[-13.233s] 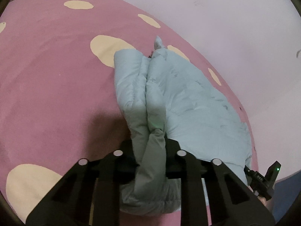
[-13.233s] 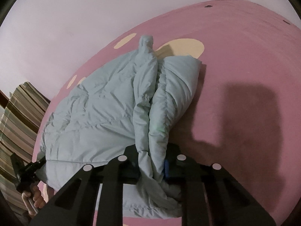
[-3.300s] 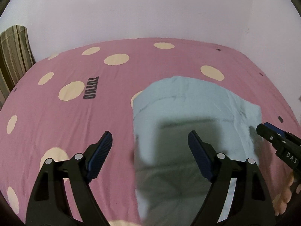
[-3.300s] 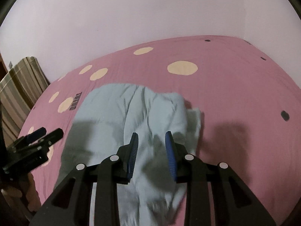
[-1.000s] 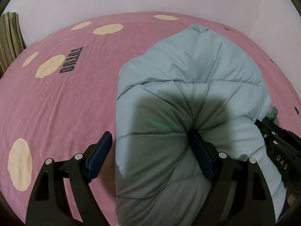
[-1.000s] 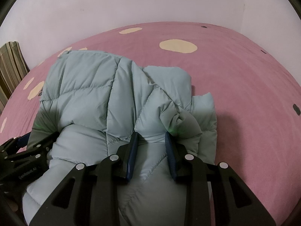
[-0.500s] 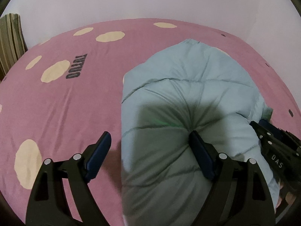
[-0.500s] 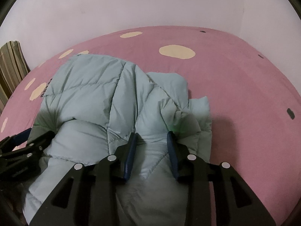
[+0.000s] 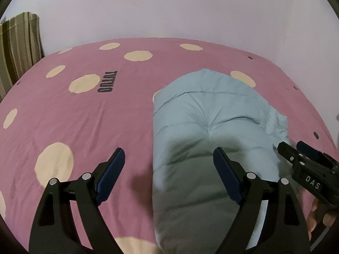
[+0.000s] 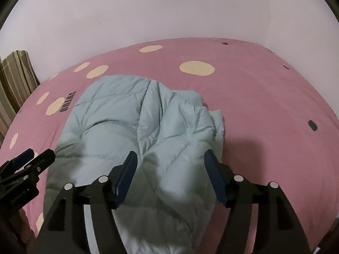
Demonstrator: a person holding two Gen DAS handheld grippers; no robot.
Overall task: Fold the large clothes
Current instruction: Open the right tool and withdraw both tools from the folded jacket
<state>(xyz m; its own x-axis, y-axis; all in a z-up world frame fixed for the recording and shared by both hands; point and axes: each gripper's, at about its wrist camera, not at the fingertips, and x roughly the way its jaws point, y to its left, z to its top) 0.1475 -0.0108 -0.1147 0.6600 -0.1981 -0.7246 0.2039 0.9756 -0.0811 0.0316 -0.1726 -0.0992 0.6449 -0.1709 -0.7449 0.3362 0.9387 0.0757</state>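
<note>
A pale blue puffy jacket [image 9: 207,114] [image 10: 135,124] lies folded into a thick bundle on the pink bed. My left gripper [image 9: 168,155] hovers above the bundle's left edge, open wide, with nothing pressed between its blue pads. My right gripper [image 10: 170,158] hangs over the bundle's right part; its jaws are opening and the pads stand clear of the fabric. Each gripper shows at the edge of the other's view: the right gripper [image 9: 305,165] and the left gripper [image 10: 25,165].
The pink bedsheet [image 9: 84,114] [image 10: 264,105] carries cream dots and a dark printed word. White walls close the far side and right corner. A striped curtain [image 9: 19,42] [image 10: 14,80] hangs at the left. A hand [image 9: 317,213] holds the right gripper's handle.
Both grippers have lifted away from the jacket, which now looks smaller and lies free on the bed. The right gripper's jaws, narrow around a fold before, have spread wide and let it go.
</note>
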